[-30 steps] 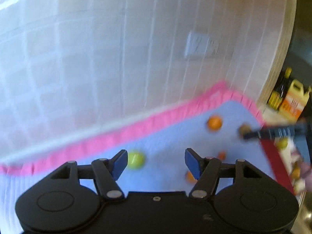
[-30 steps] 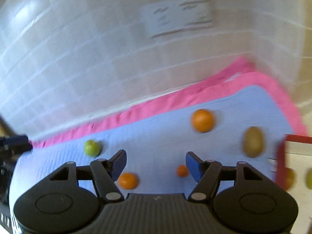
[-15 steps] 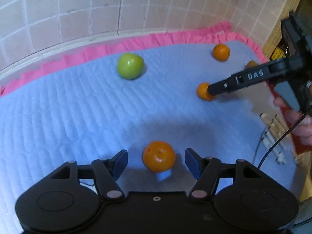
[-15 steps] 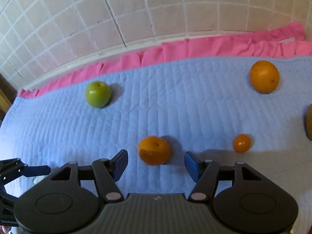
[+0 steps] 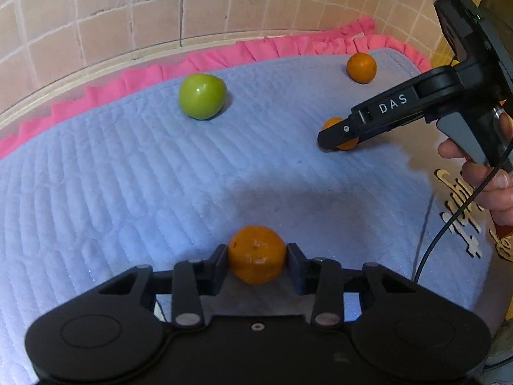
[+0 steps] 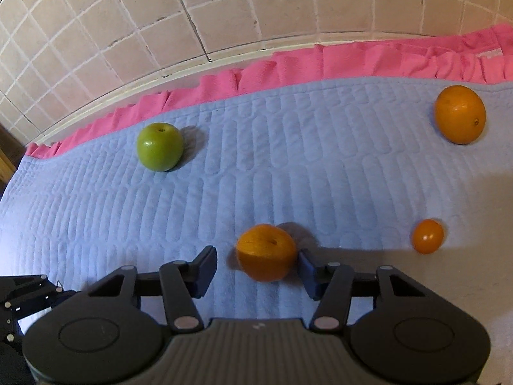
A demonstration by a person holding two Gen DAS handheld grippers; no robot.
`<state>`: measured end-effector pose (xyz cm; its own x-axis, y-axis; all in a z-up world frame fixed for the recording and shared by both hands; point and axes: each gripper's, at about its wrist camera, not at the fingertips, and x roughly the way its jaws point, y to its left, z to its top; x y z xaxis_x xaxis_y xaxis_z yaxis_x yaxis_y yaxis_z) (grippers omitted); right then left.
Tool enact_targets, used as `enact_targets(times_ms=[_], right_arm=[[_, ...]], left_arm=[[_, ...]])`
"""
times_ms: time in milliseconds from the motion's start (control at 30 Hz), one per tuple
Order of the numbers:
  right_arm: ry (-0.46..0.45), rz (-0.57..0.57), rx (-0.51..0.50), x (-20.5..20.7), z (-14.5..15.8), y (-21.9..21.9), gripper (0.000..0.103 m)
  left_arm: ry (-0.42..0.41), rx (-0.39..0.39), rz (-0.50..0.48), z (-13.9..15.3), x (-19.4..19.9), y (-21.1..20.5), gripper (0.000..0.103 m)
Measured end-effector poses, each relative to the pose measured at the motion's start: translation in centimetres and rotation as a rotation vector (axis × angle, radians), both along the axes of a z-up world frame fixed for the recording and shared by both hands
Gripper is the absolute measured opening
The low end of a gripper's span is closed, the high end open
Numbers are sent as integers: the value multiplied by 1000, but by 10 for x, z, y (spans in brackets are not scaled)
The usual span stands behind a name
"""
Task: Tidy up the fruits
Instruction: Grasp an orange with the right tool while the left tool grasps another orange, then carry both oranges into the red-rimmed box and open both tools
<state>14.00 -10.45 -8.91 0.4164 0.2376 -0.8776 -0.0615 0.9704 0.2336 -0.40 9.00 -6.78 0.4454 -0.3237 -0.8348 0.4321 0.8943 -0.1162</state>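
Note:
My left gripper (image 5: 256, 258) is shut on a mandarin (image 5: 256, 247) that rests on the blue quilted mat (image 5: 128, 192); both pads press its sides. My right gripper (image 6: 256, 258) has an orange (image 6: 266, 250) between its jaws, which are closing. Its right pad is at the orange's skin and its left pad stands apart. In the left wrist view the right gripper (image 5: 336, 136) reaches in from the right over that orange (image 5: 348, 143). A green apple (image 5: 202, 96) (image 6: 159, 146) lies far left, a big orange (image 6: 460, 114) (image 5: 361, 67) far right, and a small orange (image 6: 428, 235) to the right.
A pink ruffled cloth (image 6: 288, 67) edges the mat below a tiled wall (image 6: 224, 9). A person's hand (image 5: 493, 176) holds the right gripper's handle, with a black cable (image 5: 449, 224) hanging from it. Wooden lettering (image 5: 461, 221) lies off the mat's right edge.
Both grippers have come down close to the mat. The left jaws closed onto the mandarin. The right jaws narrowed around the orange, which now lies between them.

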Motion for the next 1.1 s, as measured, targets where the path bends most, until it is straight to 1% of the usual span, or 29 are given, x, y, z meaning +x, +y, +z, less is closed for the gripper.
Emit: enact_targets(times_ms=[33,200,233,300,433,533,633,833,933,1100], right_arm=[[-1,-2,-5,1,0,1,53],[3,-18,4,1,-1,-1,50],[3,-22,6,1,-1,-2,46],[1,-25,-7,1,-2,-2,43],[-10,-26,-10,-1,-2,-1,42],[-25,-16,-2,-6,4,-2,42],[-56,-25,7,-15,16,-8,42],[-141,-78,-5,-38,50,-30,42],[-163,-116,8,-52,65,-50,42],[-205,-200,5,-79,86,-86,42]], left_arm=[[-5,3,-1,0,0,0,46],[-10,0,7,1,-2,1,46],[-10,1,8,1,-2,1,46],[-12,2,9,1,-2,0,46],[-12,-1,10,2,-4,0,46],[-16,-8,5,5,-4,1,46],[-41,0,-2,15,-9,-4,46],[-114,6,20,36,-14,-20,46],[-142,7,0,46,-17,-32,46],[-188,-3,-68,65,-22,-63,46]])
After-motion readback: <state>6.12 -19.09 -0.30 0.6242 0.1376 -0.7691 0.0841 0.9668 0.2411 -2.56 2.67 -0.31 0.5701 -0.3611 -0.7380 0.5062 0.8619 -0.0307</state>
